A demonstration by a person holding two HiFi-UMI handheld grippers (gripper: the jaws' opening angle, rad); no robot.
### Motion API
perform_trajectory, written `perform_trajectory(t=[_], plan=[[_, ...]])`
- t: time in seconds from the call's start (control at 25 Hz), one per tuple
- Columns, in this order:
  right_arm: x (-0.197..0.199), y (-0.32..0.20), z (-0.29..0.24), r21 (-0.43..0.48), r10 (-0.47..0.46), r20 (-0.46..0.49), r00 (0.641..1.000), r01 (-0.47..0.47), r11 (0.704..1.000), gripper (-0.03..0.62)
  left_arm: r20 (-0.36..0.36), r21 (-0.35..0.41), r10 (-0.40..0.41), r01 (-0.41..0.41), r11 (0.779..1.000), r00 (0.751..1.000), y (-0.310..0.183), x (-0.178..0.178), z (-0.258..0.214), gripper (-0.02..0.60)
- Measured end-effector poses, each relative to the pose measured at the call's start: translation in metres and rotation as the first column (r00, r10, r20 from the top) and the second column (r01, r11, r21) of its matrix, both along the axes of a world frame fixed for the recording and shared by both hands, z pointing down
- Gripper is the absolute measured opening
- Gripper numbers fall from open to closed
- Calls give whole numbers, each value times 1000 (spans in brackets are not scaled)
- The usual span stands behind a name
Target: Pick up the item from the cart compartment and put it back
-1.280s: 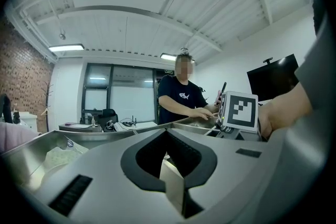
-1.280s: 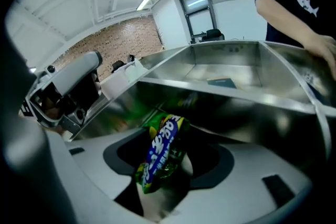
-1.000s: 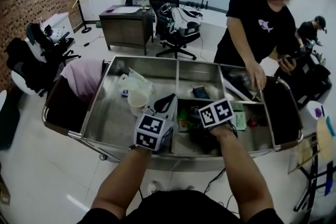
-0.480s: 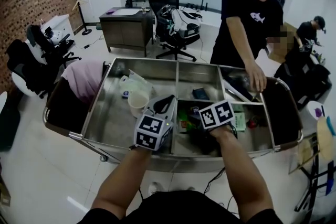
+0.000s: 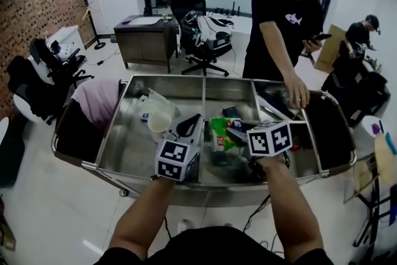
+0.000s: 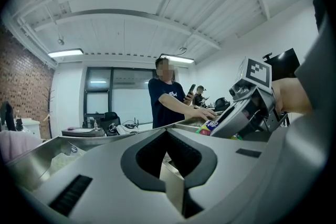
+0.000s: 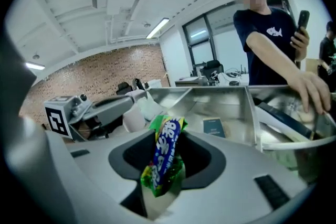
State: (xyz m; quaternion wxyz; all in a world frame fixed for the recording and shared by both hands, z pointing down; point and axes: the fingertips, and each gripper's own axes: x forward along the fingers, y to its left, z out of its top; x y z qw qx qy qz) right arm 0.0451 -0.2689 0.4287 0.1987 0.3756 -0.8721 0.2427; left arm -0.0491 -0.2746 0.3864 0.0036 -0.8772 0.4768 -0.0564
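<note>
A green snack packet (image 7: 167, 157) with a blue label stands upright between the jaws of my right gripper (image 7: 165, 176), which is shut on its lower end. In the head view the packet (image 5: 219, 133) hangs above the cart's middle front compartment, just left of the right gripper (image 5: 234, 135). My left gripper (image 5: 188, 123) hovers by the divider between the left and middle compartments. Its jaws look shut with nothing in them (image 6: 170, 165).
The steel cart (image 5: 205, 79) has several compartments. A paper cup (image 5: 159, 124) and a plastic bag (image 5: 152, 102) lie in the left one, a dark card (image 5: 231, 112) in the middle back. A standing person's hand (image 5: 299, 96) rests on the right rim. A pink cloth (image 5: 99, 99) hangs at left.
The green packet has come up out of the middle front compartment in the right gripper, which shifted a little right. The standing person straightened up and now holds a phone.
</note>
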Motion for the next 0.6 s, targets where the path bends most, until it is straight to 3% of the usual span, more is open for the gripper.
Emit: perform_trajectory(t=[0.36, 0.6], plan=[[18, 29, -54, 177, 30, 118, 993, -51, 983, 160, -40, 18, 3, -3, 1000, 999, 22, 4, -34, 0], [30, 54, -82, 315, 50, 163, 985, -100, 944, 160, -46, 32, 36, -35, 999, 998, 49, 10, -51, 0]])
